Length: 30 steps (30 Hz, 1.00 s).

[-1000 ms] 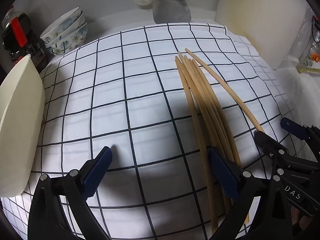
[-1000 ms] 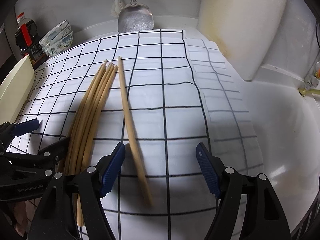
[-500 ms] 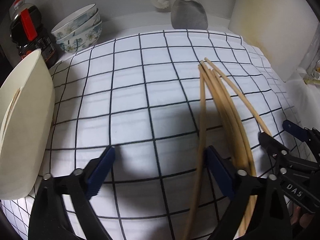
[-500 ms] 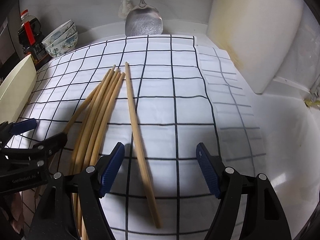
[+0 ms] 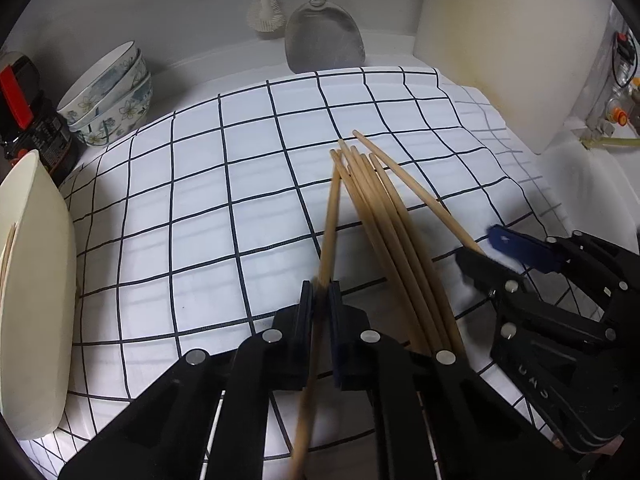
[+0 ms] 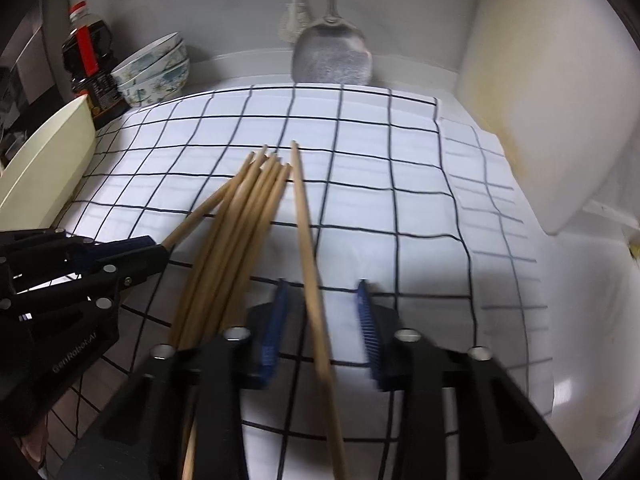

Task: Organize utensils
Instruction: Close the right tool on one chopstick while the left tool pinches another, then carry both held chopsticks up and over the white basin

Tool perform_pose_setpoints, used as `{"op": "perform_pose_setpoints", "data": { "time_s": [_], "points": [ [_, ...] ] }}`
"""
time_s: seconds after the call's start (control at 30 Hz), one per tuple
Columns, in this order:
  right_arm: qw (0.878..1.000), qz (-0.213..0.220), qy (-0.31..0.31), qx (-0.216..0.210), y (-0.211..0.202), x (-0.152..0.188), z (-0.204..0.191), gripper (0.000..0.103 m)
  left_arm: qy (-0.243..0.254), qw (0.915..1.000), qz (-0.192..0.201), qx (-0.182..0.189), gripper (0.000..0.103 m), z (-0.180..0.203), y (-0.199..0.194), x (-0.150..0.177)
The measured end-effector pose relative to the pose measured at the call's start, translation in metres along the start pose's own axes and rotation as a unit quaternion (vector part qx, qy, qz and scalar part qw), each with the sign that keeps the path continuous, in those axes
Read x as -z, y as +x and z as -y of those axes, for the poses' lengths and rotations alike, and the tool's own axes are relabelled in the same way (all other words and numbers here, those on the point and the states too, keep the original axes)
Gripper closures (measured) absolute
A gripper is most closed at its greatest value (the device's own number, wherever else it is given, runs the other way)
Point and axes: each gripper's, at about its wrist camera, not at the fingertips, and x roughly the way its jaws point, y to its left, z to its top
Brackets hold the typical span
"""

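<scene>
Several long wooden chopsticks [image 5: 394,224] lie in a fan on a white checked cloth [image 5: 192,208]. My left gripper [image 5: 322,294] is shut on one chopstick [image 5: 331,220] at the left of the bunch. It shows in the right wrist view [image 6: 154,246] holding that stick [image 6: 200,214]. My right gripper [image 6: 322,312] is half closed, its blue pads [image 6: 276,320] straddling a single chopstick [image 6: 306,232] without touching it. The rest of the bunch [image 6: 244,224] lies between the two grippers. The right gripper also shows in the left wrist view [image 5: 486,246].
A cream holder [image 5: 32,280] with sticks inside stands at the left edge. Stacked floral bowls [image 5: 112,96] and a dark bottle [image 5: 28,116] sit at the back left. A metal spatula [image 5: 324,40] and a brush [image 5: 266,12] hang behind. A white block [image 5: 508,40] stands at the right.
My left gripper has closed on the leftmost chopstick. My right gripper has narrowed its jaws around the single chopstick on the right. Both cameras moved closer to the bunch.
</scene>
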Motion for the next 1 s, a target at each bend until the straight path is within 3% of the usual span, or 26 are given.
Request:
{"op": "perform_pose_setpoints", "data": {
  "time_s": [0.07,0.43,1.0],
  "points": [
    [1.000,-0.002,-0.008,0.007,0.001,-0.001,-0.002,0.096,-0.001,1.0000,-0.001,0.003,0.096,-0.001,-0.001,0.002],
    [0.995,-0.013,0.094,-0.041,-0.020,0.009,0.016,0.097,-0.016,0.9992,-0.027,0.023,0.096,-0.014,-0.016,0.012],
    [0.993,0.008,0.105,-0.061,-0.075,0.006,-0.030,0.097,-0.026,0.9990,-0.012,0.033,0.096,-0.056,-0.085,0.027]
  ]
}}
